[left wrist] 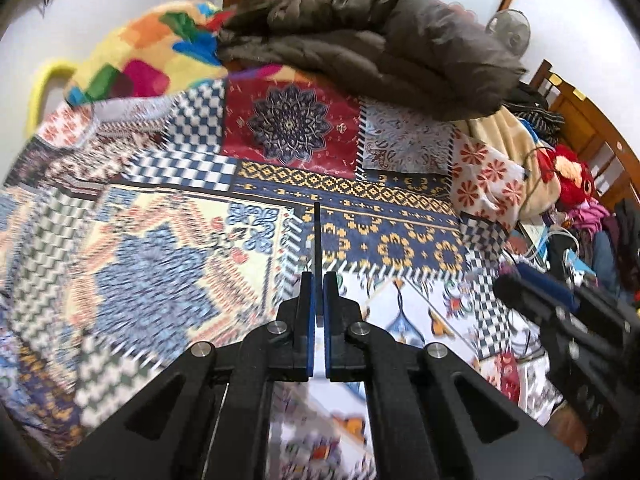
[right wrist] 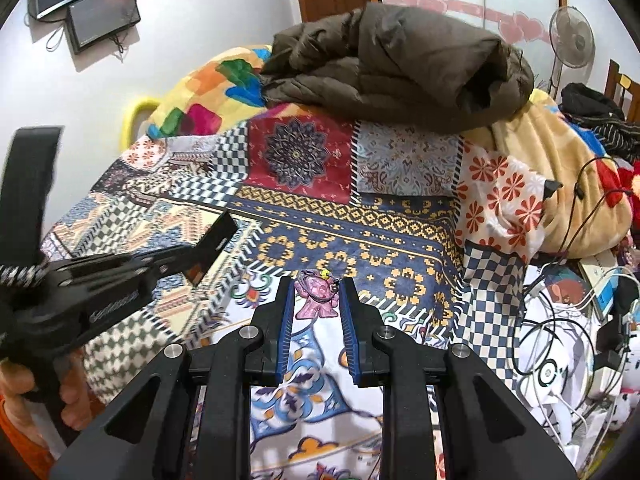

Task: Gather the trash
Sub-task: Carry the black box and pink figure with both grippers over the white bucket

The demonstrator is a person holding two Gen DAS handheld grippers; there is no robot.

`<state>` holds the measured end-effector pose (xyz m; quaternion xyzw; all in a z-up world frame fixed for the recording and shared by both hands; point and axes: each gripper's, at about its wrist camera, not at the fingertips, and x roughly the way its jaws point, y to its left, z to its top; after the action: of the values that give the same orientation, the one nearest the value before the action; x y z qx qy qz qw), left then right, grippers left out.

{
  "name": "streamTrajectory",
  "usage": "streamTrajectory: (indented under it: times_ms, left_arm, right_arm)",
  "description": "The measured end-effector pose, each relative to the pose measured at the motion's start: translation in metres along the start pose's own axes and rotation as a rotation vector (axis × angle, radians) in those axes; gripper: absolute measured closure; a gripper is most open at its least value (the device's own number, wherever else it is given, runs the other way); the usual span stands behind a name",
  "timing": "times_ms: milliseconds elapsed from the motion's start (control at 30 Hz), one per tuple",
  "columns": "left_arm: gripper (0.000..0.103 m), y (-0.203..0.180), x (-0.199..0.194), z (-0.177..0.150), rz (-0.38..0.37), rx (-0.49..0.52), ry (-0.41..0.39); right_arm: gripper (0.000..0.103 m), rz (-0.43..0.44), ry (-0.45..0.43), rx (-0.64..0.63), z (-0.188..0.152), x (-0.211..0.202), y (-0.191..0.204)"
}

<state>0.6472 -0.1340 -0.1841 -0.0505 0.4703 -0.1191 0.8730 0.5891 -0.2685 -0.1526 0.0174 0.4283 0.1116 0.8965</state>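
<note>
A: Left gripper [left wrist: 319, 280] fingers clamped on thin dark card [left wrist: 317, 240], edge-on, above bed [left wrist: 360, 220].
B: Right gripper [right wrist: 319, 292]?
A: Fingers apart, pink figurine [right wrist: 318, 294] between, lying on bedspread; contact unclear.

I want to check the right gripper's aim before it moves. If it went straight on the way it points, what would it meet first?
The small pink figure on the patterned bedspread. It sits right at the tips of the right gripper, between the open fingers; depth is hard to judge.
</note>
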Motion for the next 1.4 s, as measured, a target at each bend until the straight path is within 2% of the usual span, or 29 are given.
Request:
streamTrajectory:
  times_ms: [267,500,767,1167,1400]
  left_arm:
    - [0.101,-0.007,-0.1,-0.035,0.07,0.079,-0.08]
    - [0.101,-0.004,-0.182,-0.073,0.077,0.06,-0.15]
    - [0.101,0.018,-0.26,-0.123,0.149,0.024,-0.219]
    - [0.101,0.089,-0.341,-0.208,0.228,-0.124,-0.252]
    - [0.101,0.133,-0.366,-0.249,0.272,-0.206,-0.249]
  right_arm:
    - [0.082,0.021,-0.056,-0.029,0.0,-0.063,0.024]
    - [0.082,0.052,-0.102,-0.079,-0.012,-0.113,0.06]
    - [0.082,0.134,-0.123,-0.15,-0.038,-0.157,0.117]
    - [0.082,0.259,-0.087,-0.293,-0.086,-0.176,0.216]
    - [0.082,0.314,-0.024,-0.365,-0.111,-0.166,0.27]
